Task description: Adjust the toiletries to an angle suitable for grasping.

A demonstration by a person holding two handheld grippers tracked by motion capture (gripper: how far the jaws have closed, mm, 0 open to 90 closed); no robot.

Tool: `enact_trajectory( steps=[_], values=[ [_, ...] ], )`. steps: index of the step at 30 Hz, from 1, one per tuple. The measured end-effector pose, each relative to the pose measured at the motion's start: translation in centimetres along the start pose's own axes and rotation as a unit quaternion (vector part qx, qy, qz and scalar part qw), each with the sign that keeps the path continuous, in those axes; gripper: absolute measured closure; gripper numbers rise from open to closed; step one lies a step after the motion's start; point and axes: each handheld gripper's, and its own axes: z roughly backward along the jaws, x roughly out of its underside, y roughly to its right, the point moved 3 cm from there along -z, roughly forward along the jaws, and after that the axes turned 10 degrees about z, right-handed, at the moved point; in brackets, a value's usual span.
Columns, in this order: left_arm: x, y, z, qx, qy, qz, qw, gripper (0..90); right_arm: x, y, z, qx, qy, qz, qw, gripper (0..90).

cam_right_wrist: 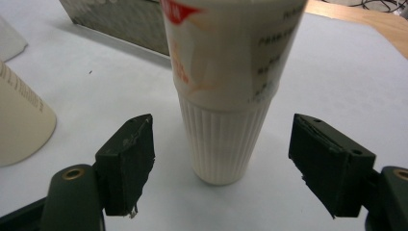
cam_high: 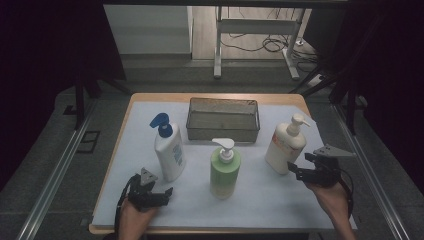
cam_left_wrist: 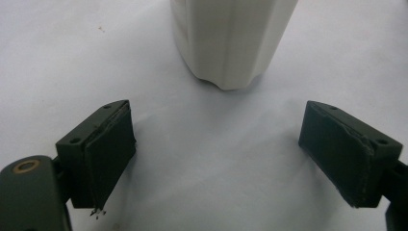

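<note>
Three pump bottles stand upright on the white mat: a white one with a blue pump, a green one with a white pump and a cream one with an orange label. My left gripper rests low near the front edge, just below the white bottle, open. In the left gripper view, the left gripper faces that bottle's base a short way ahead. My right gripper is open beside the cream bottle. In the right gripper view, the right gripper has its jaws either side of that bottle, apart from it.
A dark wire mesh basket sits at the back middle of the mat, and its wall is behind the cream bottle. The green bottle's side is close on the left in the right gripper view. Wooden table edge borders the mat.
</note>
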Motion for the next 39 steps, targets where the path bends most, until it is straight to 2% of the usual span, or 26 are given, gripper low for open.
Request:
enact_trajectory(
  steps=[16,23,33,39],
  values=[
    [0.0,0.0,0.0,0.0,0.0,0.0,1.0,12.0,-2.6,0.5,-1.3,-0.008,0.007,0.005,0.9999,24.2],
    [0.0,0.0,0.0,0.0,0.0,0.0,1.0,12.1,-3.5,0.6,-2.1,-0.008,0.004,0.014,0.9999,25.6],
    [0.0,0.0,0.0,0.0,0.0,0.0,1.0,12.1,-4.2,0.7,-2.9,-0.008,-0.004,0.016,0.9998,28.9],
    [0.0,0.0,0.0,0.0,-0.001,0.0,1.0,12.0,-4.4,0.9,-3.0,-0.01,-0.006,0.007,0.9999,32.8]
  ],
)
